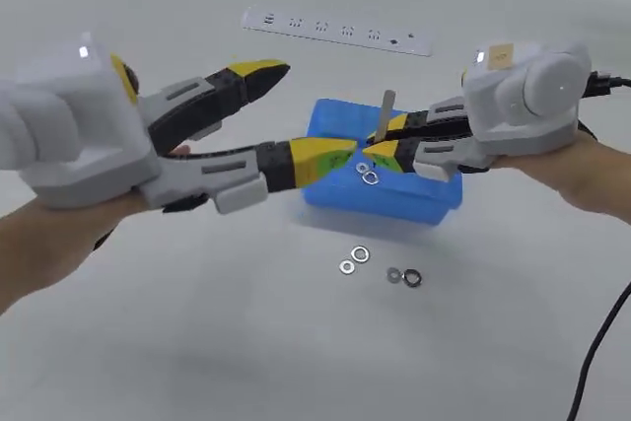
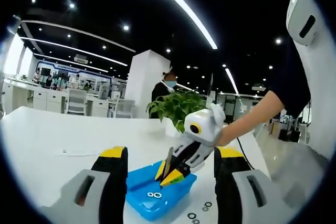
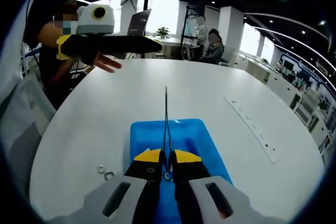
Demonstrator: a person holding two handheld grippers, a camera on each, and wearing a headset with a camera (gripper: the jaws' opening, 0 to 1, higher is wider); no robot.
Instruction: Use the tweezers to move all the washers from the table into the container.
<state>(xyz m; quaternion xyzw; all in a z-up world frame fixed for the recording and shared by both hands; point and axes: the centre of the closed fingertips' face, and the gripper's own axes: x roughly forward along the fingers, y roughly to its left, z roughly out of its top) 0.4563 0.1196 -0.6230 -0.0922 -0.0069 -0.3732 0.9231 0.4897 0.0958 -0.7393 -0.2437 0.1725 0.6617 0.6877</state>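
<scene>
The right gripper (image 3: 167, 157), black jaws tipped yellow, is clamped on thin metal tweezers (image 3: 166, 114) pointing forward over a blue rectangular plastic container (image 3: 191, 135); two small metal washers (image 3: 104, 171) lie on the white round table (image 3: 173, 82) left of it; the left gripper (image 3: 149, 45) reaches in at upper left; a long white power strip (image 3: 252, 127) lies at right.

the container (image 1: 394, 206) is bright blue. the washers (image 1: 360, 255) on the white table (image 1: 197, 342) are silver, one darker grey. the left gripper (image 1: 317, 110) and right gripper (image 1: 373, 153) have pale grey-white bodies and black jaws with yellow tips. the tweezers (image 1: 385, 113) are dull grey, the power strip (image 1: 335, 32) white, the cable (image 1: 592, 362) black.
</scene>
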